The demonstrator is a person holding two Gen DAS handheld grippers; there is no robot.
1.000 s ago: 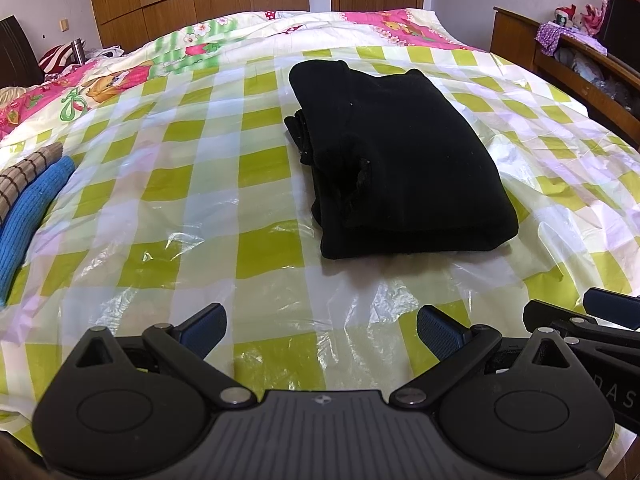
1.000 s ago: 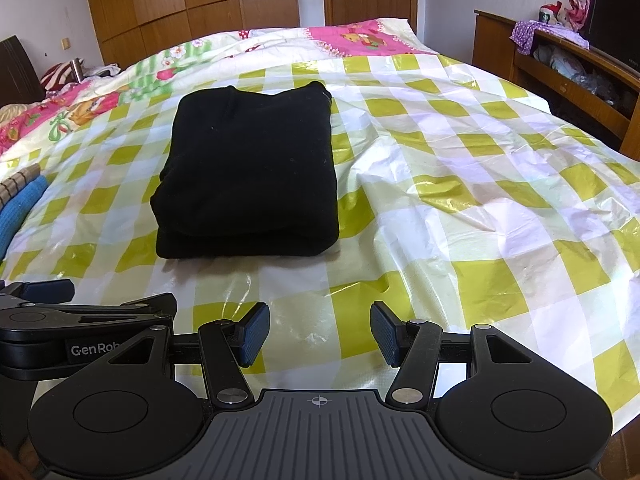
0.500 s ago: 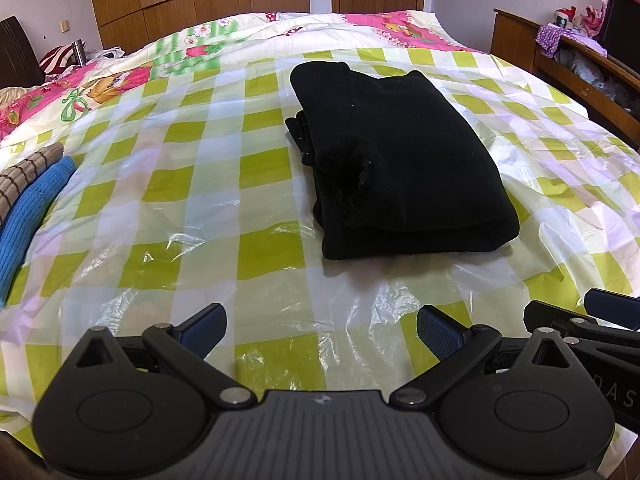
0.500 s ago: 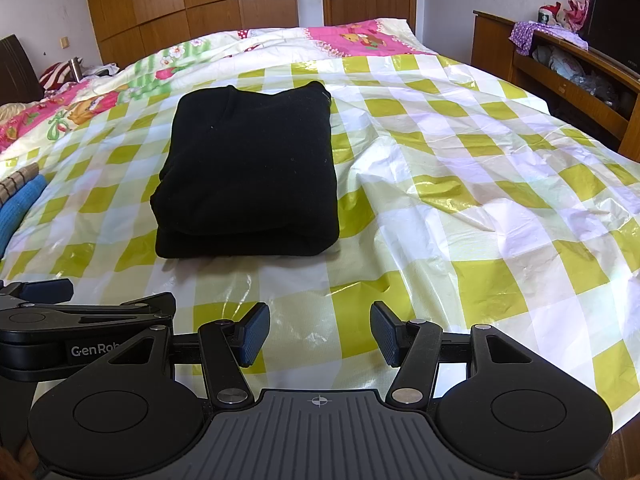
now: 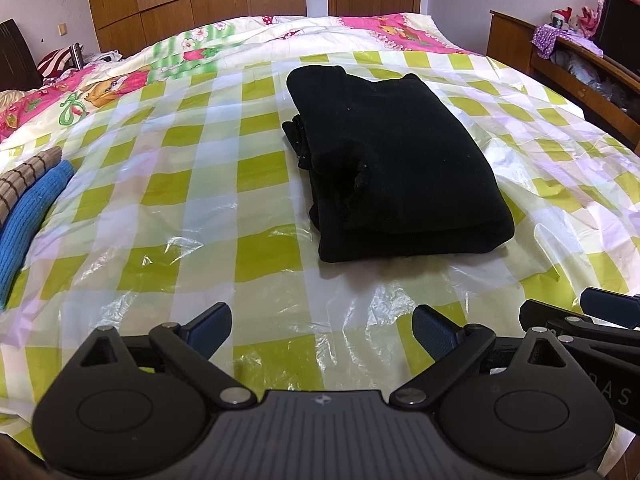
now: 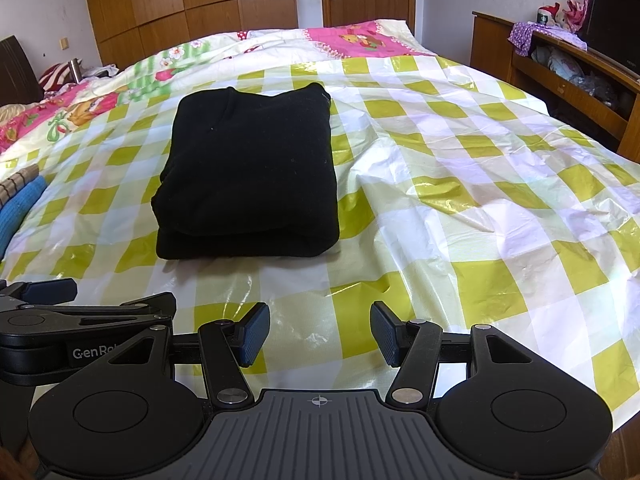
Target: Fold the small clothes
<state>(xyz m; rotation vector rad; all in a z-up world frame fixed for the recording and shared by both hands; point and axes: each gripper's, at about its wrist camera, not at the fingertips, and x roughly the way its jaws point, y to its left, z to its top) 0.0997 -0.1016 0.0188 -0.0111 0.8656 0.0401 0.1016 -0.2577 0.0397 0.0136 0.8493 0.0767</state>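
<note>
A black garment lies folded into a thick rectangle on the green-and-white checked plastic sheet that covers the bed. My left gripper hovers near the bed's front edge, short of the garment, open and holding nothing. Beside it my right gripper is also open with nothing between its fingers; the garment lies ahead and to its left. Each gripper shows at the edge of the other's view.
A blue knit piece and a brown striped one lie at the sheet's left edge. A floral quilt covers the far end of the bed. A wooden cabinet stands to the right, wardrobes and a door behind.
</note>
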